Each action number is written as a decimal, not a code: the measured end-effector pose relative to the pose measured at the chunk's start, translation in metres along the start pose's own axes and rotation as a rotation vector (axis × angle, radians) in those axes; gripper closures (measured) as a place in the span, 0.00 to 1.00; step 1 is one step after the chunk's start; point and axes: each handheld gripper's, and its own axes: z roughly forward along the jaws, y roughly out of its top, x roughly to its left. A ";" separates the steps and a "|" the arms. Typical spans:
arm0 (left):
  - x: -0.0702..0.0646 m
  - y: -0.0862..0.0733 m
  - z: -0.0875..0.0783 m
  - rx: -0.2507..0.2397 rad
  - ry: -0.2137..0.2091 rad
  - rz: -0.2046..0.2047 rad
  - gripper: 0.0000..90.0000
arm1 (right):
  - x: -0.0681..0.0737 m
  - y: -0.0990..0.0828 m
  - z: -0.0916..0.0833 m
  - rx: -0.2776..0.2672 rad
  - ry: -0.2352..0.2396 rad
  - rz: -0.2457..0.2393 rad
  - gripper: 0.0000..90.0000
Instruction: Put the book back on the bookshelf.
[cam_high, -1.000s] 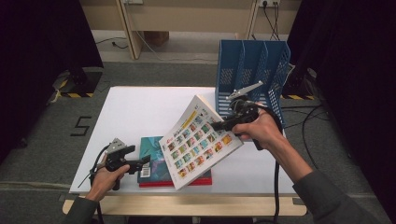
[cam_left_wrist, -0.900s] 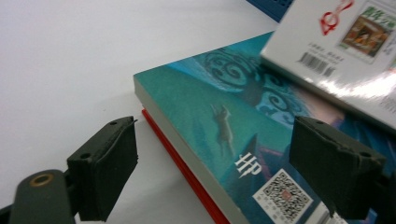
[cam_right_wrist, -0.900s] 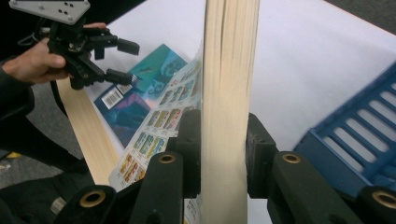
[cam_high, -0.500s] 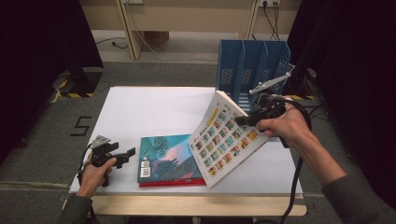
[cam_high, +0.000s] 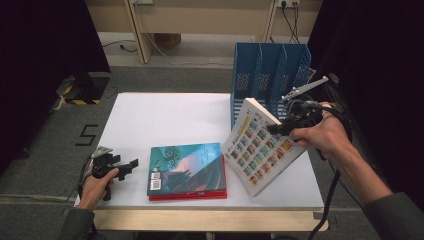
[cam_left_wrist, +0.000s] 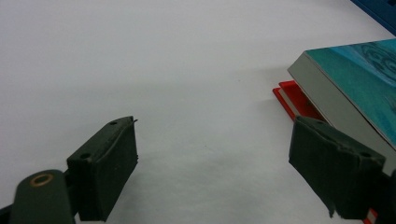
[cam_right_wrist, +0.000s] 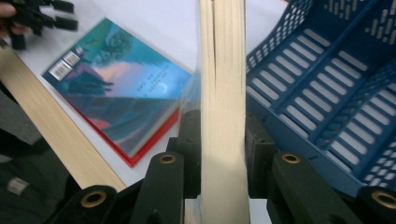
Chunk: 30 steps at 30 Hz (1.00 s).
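My right gripper is shut on a book with a grid of colourful pictures on its cover. It holds the book tilted above the table's right side, just in front of the blue file rack. In the right gripper view the book's cream page edge stands upright, pinched between the two jaws. A teal book lies flat on a red book near the front edge. My left gripper stands open and empty just left of that stack. The teal book and the red book lie by its right jaw.
The white table has bare room at its back and left. The blue rack with several upright slots stands at the back right corner. Dark curtains hang on both sides, and the floor beyond holds cables.
My right gripper has carried the picture book up and to the right, toward the rack, and stood it more upright. My left gripper has drawn back left from the teal book.
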 end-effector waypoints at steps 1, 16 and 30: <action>0.000 0.000 0.000 0.003 -0.006 0.002 0.16 | 0.000 0.000 0.000 0.015 -0.002 -0.011 0.82; -0.005 -0.004 0.010 0.087 0.093 0.149 0.15 | -0.004 -0.006 0.002 0.061 -0.041 -0.008 0.82; -0.010 -0.005 0.013 0.111 0.113 0.199 0.12 | -0.005 -0.005 0.011 0.067 -0.025 0.083 0.78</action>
